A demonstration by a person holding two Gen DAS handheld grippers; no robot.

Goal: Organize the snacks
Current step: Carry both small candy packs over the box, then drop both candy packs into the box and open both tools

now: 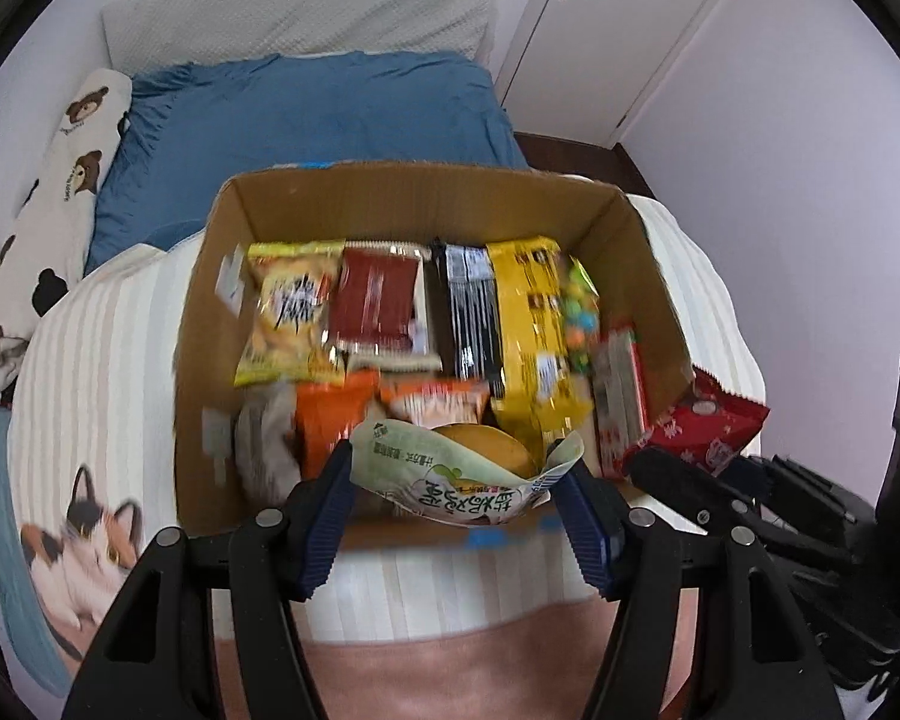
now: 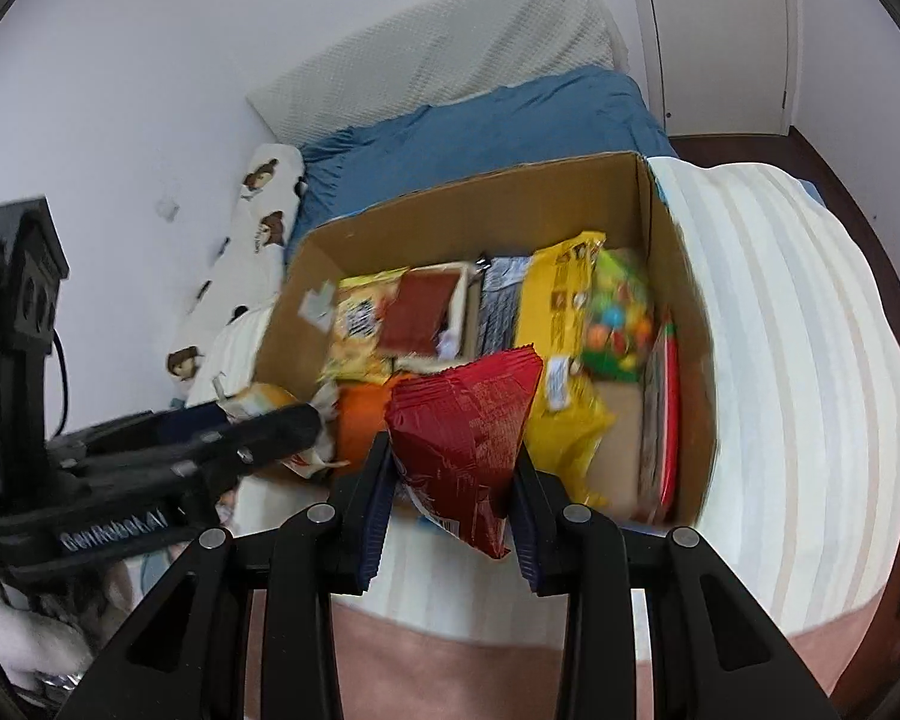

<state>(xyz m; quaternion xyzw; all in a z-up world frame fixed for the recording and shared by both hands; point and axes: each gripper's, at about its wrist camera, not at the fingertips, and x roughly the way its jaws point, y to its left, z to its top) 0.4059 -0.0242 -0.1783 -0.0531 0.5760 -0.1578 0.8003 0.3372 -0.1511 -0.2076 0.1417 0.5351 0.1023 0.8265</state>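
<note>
An open cardboard box [image 1: 222, 312] stands on the bed and holds several snack packs, yellow, red, black and orange. It also shows in the right wrist view [image 2: 684, 276]. My left gripper [image 1: 459, 483] is shut on a pale green snack packet [image 1: 444, 474] with a round yellow cake inside, held over the box's near edge. My right gripper [image 2: 453, 468] is shut on a red snack packet [image 2: 462, 432], held over the box's near edge. That red packet [image 1: 708, 426] and the right gripper [image 1: 678, 474] show at the right of the left wrist view.
The box rests on a cream striped blanket [image 1: 108, 348] with a cat print [image 1: 84, 540]. Behind it lie a blue duvet [image 1: 306, 114], a white pillow [image 1: 294, 6] and a bear-print bolster [image 1: 60, 168]. A white door [image 1: 606, 30] stands at the back right.
</note>
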